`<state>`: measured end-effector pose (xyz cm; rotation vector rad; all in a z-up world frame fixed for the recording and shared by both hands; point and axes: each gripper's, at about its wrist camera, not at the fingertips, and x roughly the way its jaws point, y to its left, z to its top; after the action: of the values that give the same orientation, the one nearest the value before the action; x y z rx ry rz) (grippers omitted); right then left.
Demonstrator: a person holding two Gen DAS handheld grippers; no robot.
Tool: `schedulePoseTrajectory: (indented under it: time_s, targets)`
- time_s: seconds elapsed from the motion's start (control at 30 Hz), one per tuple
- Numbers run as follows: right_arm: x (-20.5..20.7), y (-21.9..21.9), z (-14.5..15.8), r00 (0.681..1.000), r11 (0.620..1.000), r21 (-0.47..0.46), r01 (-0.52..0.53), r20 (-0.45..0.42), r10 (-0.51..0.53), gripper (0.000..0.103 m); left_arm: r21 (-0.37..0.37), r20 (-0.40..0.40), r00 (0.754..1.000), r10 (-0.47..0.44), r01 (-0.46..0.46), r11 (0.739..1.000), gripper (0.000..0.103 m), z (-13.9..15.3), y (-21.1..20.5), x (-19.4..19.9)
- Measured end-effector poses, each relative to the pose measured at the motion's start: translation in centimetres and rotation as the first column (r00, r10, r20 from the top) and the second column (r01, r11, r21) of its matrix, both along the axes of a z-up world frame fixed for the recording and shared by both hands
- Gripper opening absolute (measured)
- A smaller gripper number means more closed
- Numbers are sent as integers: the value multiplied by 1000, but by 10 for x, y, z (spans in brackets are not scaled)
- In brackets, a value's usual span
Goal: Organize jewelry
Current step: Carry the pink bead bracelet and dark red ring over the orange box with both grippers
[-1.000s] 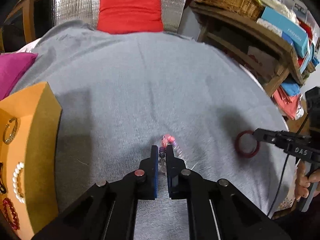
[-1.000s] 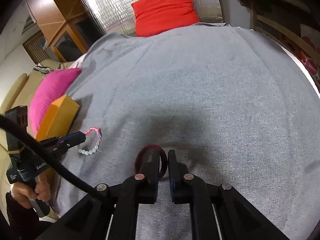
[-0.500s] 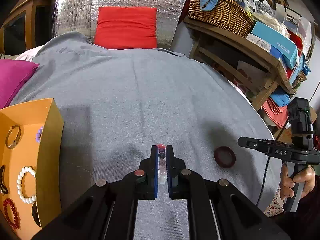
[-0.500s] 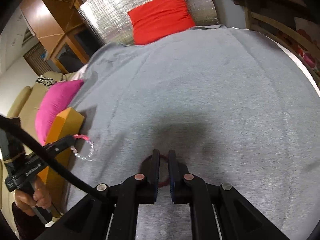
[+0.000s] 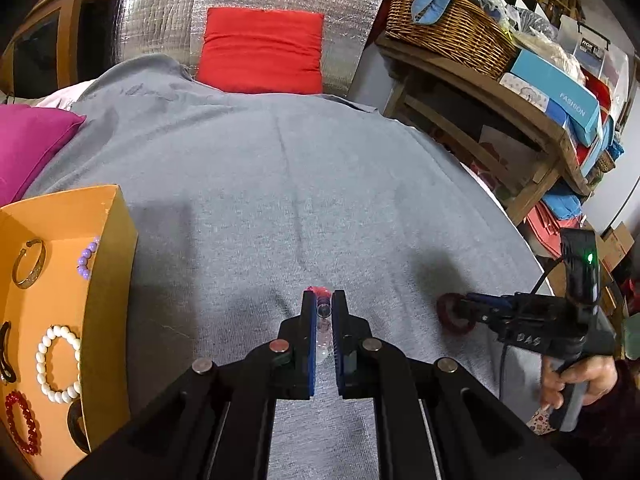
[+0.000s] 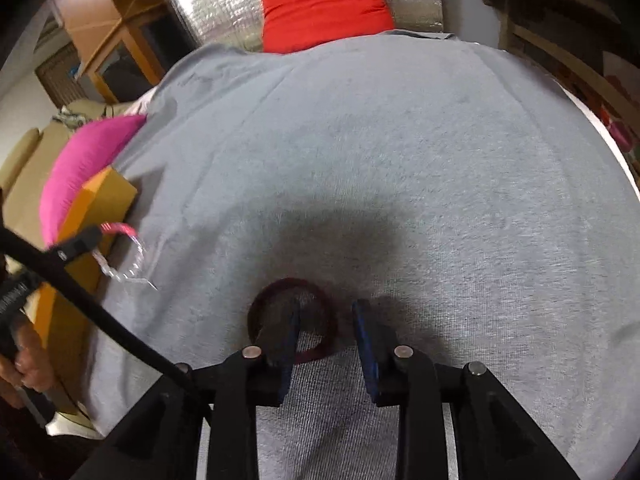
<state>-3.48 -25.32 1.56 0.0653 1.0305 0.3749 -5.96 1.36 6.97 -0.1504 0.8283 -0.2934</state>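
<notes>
My left gripper [image 5: 323,300] is shut on a bracelet of pink and clear beads [image 5: 318,290]. In the right wrist view that bracelet [image 6: 127,258] hangs from the left gripper [image 6: 82,242] beside the orange box [image 6: 108,194]. A dark red bangle [image 6: 320,344] lies on the grey cloth under my right gripper [image 6: 326,322]. The right jaws are opening. One finger stands inside the ring and the rim sits loose between the pads. In the left wrist view the right gripper [image 5: 458,309] is over the bangle [image 5: 448,322].
The open orange box [image 5: 110,280] at the left holds several bracelets. A pink cushion [image 5: 28,148] lies behind it and a red cushion [image 5: 262,50] at the far edge. Wooden shelves [image 5: 500,100] with a basket and boxes stand to the right. A person's hand [image 5: 576,384] grips the right handle.
The right jaws have parted from the dark red bangle, which now rests on the cloth. The left gripper has carried the beaded bracelet off the cloth and nearer to the orange box.
</notes>
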Motion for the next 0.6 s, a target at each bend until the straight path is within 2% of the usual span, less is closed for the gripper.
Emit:
schedulePoseTrajectory:
  time_s: [0.03, 0.07, 0.3, 0.6]
  targets:
    - [-1, 4, 1, 1000, 1000, -24, -13, 18, 13, 12, -2, 2, 1000, 2, -2, 1000, 7, 1, 0, 0]
    - [-2, 7, 1, 999, 999, -39, -30, 26, 31, 9, -4, 5, 1000, 3, -3, 1000, 7, 2, 0, -1]
    - [-10, 17, 18, 995, 998, -1, -68, 79, 68, 7, -28, 40, 999, 11, -10, 1000, 7, 16, 3, -9]
    - [-21, 27, 53, 985, 992, 83, -98, 149, 85, 7, -52, 152, 988, 36, -28, 998, 7, 57, 17, -39]
